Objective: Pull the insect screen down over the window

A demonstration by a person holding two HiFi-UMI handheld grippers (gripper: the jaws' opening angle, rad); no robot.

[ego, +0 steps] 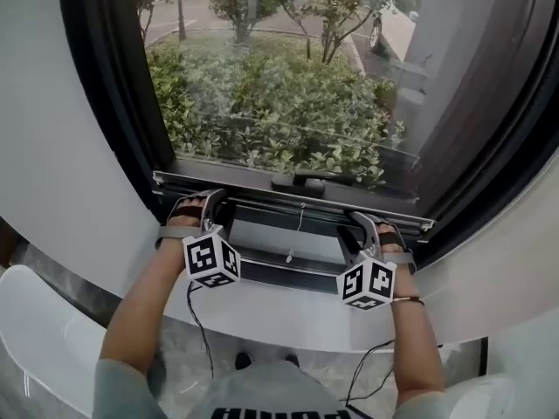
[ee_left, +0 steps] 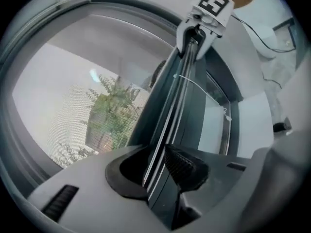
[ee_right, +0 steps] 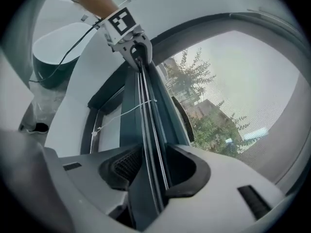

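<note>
The left gripper (ee_left: pixel 154 171) and right gripper (ee_right: pixel 150 171) have their jaws spread, loose around the screen bar (ego: pixel 262 197), low near the bottom frame (ego: pixel 288 273). If it isn't latched, it could spring back up the window (ego: pixel 262 85).

Left forearm (ego: pixel 144 308) and right forearm (ego: pixel 417 343) extended forward, roughly parallel. Left tongs (ego: pixel 203 204) and right tongs (ego: pixel 371 228) level with each other, pointing ahead and slightly down. Both sets of jaws apart, pads not clamping.
</note>
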